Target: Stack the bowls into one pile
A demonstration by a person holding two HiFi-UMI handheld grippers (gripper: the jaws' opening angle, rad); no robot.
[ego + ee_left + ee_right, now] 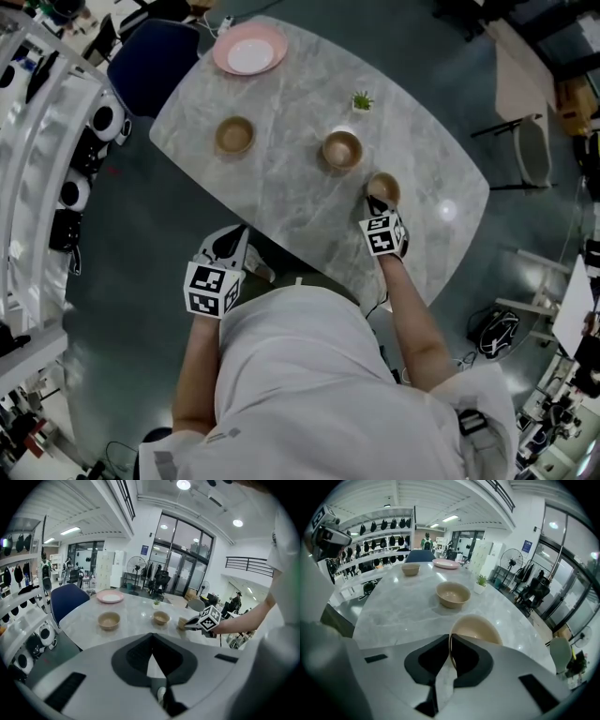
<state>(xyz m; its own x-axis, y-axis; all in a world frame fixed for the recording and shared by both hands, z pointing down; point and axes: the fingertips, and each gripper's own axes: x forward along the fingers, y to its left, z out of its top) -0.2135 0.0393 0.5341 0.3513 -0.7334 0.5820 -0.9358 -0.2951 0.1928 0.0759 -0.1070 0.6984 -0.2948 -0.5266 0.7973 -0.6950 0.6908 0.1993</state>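
Observation:
Three tan bowls stand on the grey marble table [300,202]: a left bowl [234,135] [109,620] [410,569], a middle bowl [342,149] [161,617] [453,594] and a right bowl [383,187] [182,622] [476,629]. My right gripper [377,202] [450,645] is shut on the near rim of the right bowl, with the thin wall pinched between its jaws. The bowl still looks to rest on the table. My left gripper [232,240] [151,643] is shut on nothing, held by the table's near edge, well away from the bowls.
A pink plate [249,49] [446,563] lies at the table's far end beside a blue chair [155,61] [65,603]. A small potted plant [362,101] [480,583] stands just beyond the middle bowl. Shelving runs along the left wall.

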